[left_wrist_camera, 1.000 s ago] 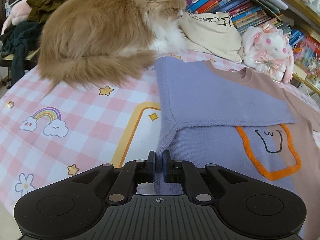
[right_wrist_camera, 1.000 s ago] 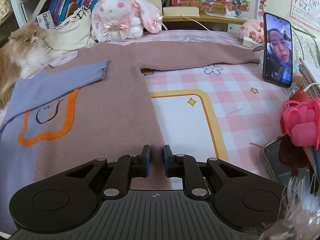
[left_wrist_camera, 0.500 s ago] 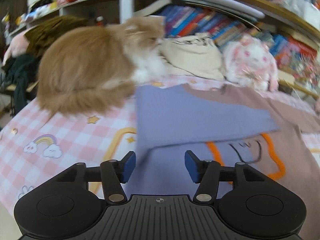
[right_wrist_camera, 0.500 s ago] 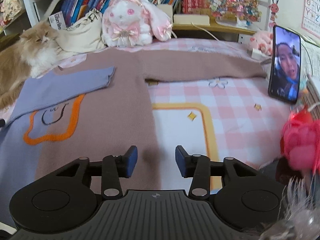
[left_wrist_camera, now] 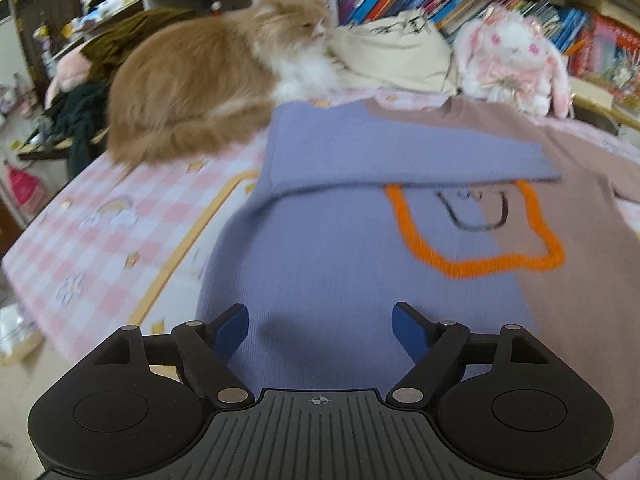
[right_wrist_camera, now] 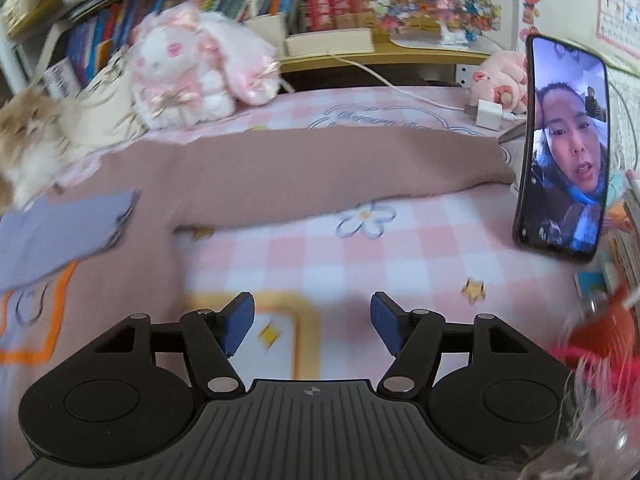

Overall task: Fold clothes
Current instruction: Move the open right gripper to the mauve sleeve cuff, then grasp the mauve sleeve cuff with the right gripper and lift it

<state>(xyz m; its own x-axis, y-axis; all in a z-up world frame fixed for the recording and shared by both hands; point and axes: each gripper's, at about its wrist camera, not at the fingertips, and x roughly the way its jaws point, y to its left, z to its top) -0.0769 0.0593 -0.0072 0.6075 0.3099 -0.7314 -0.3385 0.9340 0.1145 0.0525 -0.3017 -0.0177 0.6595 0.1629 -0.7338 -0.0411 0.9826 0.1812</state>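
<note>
A sweater, half lilac and half mauve (left_wrist_camera: 344, 248), lies flat on the pink checked bedsheet (left_wrist_camera: 108, 224), with an orange outlined face patch (left_wrist_camera: 476, 232). Its lilac sleeve (left_wrist_camera: 392, 148) is folded across the chest. My left gripper (left_wrist_camera: 320, 330) is open and empty above the lilac hem. In the right wrist view the mauve sleeve (right_wrist_camera: 340, 168) stretches out to the right. My right gripper (right_wrist_camera: 312, 326) is open and empty over the sheet (right_wrist_camera: 400, 264), right of the sweater body (right_wrist_camera: 132, 280).
A ginger cat (left_wrist_camera: 208, 80) lies at the sweater's left shoulder. A cream bag (left_wrist_camera: 396, 60) and a white plush rabbit (left_wrist_camera: 516, 60) sit behind. A phone on a video call (right_wrist_camera: 564, 148) stands at the right, with a charger (right_wrist_camera: 488, 114) and red items (right_wrist_camera: 600, 344) nearby.
Both grippers have gone from shut to wide open and let go of the sweater. The left one moved right over the lilac body; the right one moved right, off the sweater over the sheet.
</note>
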